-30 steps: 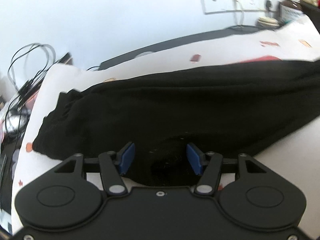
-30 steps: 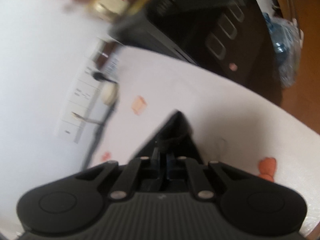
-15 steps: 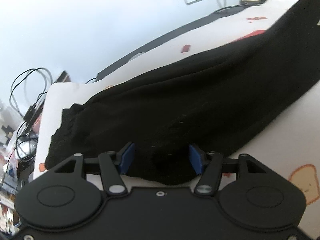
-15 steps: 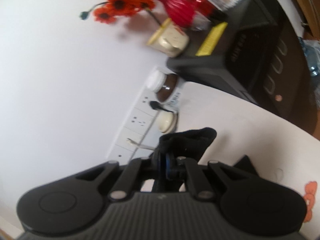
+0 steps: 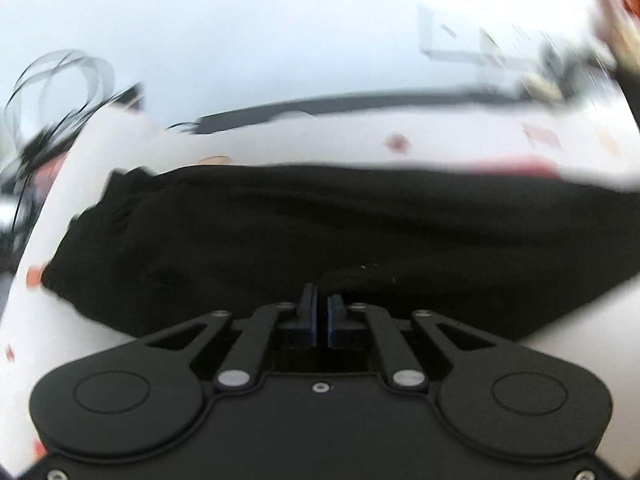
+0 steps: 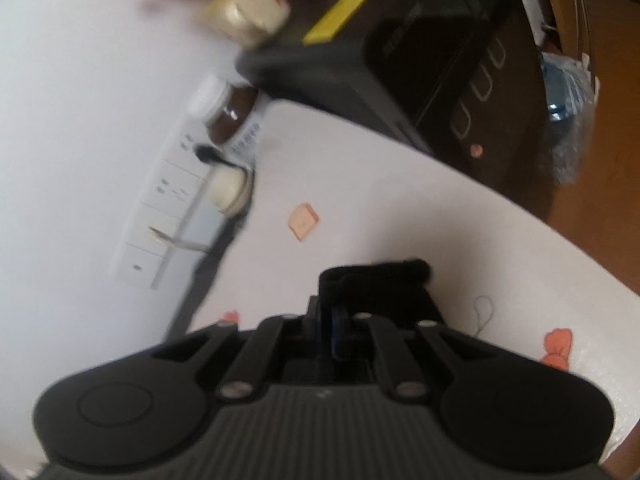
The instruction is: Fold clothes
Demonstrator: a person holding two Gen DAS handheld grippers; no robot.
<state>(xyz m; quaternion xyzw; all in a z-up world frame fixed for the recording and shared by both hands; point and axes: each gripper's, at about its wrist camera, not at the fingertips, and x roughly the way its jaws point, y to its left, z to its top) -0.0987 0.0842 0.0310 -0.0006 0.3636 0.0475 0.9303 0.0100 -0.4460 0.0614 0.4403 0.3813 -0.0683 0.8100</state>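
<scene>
A black garment (image 5: pixel 320 220) lies spread across the white printed tablecloth (image 5: pixel 280 140) and fills the middle of the blurred left wrist view. My left gripper (image 5: pixel 323 300) sits at its near edge. Its jaws are closing to a thin slit, with a bunched fold of the cloth pinched at the blue pads (image 5: pixel 308 304). In the right wrist view my right gripper (image 6: pixel 326 312) is shut on another part of the black garment (image 6: pixel 376 280). That part sticks up past the fingertips, lifted above the tablecloth (image 6: pixel 400 200).
Wall sockets (image 6: pixel 160 208), a brown jar (image 6: pixel 232 116) and a small white pot (image 6: pixel 228 192) line the table's far edge. A black cabinet (image 6: pixel 420 60) stands beyond them. Looped cables (image 5: pixel 52 92) hang at the left end. A water bottle (image 6: pixel 568 120) stands on the floor.
The left jaws have gone from wide open astride the garment's edge to nearly together on it. The right gripper stayed shut on its cloth and lifted it off the table.
</scene>
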